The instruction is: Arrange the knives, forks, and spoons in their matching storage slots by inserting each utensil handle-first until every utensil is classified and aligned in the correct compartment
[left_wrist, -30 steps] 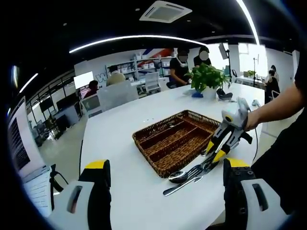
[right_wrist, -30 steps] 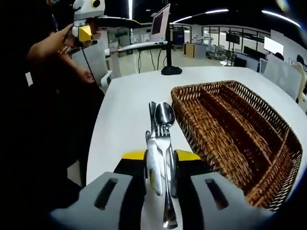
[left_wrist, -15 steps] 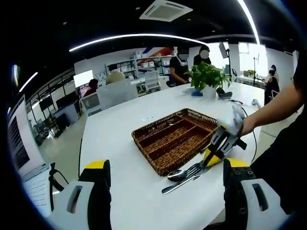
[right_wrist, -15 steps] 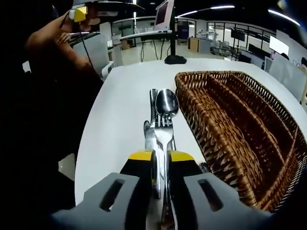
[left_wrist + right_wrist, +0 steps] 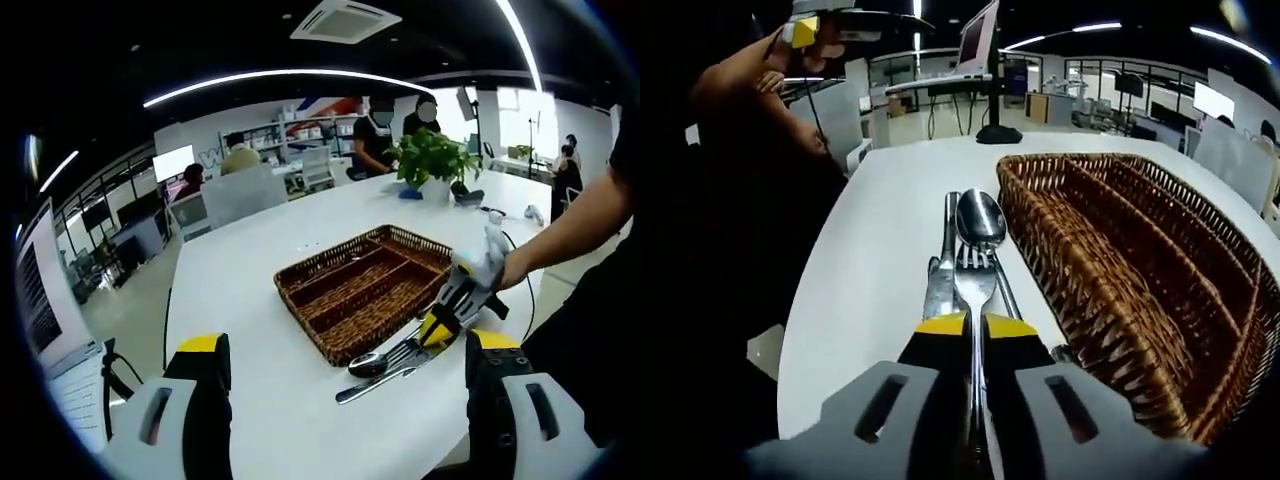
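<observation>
Fork (image 5: 975,283) on the worktop (image 5: 880,260) beside the wicker tray (image 5: 1130,260): right tongs (image 5: 975,325) clench its handle; left tongs (image 5: 340,350) spread, released.

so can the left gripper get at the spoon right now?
Probably not cleanly. The left gripper is open and held back, while the right gripper is shut on the fork right over the pile; the spoon lies against that fork beside the basket.

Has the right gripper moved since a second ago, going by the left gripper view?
Yes. The right gripper has dropped lower and closer to the wicker tray, and its jaws have shut on the fork.
</observation>
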Demonstrator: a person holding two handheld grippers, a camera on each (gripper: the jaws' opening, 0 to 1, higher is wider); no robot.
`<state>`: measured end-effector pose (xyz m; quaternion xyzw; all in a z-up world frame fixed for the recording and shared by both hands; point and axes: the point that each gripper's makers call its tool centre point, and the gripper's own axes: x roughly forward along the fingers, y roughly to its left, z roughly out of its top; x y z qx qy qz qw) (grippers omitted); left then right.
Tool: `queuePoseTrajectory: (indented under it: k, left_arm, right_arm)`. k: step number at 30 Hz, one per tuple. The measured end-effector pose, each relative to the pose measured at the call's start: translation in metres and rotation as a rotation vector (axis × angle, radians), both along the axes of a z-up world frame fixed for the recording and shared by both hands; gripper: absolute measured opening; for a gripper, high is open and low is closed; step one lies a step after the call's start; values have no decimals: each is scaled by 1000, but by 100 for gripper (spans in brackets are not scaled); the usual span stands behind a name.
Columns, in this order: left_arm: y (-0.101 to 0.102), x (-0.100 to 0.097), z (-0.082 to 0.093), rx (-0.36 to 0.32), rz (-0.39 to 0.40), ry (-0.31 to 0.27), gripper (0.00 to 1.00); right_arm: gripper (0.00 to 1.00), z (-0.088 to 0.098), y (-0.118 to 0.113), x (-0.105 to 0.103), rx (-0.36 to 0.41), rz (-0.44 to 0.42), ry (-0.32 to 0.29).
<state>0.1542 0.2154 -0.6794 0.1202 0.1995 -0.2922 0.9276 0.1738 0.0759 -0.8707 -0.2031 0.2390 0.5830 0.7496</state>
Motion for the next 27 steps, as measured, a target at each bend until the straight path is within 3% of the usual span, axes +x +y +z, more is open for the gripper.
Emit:
queuePoseTrajectory:
  k: [3,9,20,27]
  left_arm:
    - [1,0,1,6,3,-1,99]
    - [3,-2,3,7,5,-7,99]
    - [1,-6,7,8,-3,-20,99]
    - [1,-8,12,6,-1,-30,99]
  right_arm:
    - [2,-1,0,-2,-15,19,-22]
    - [1,5,-2,-6,-30,7,6]
    - [0,34,-9,-3,-50,20,-10]
    - [0,42,-17,-2,-59,12,-14]
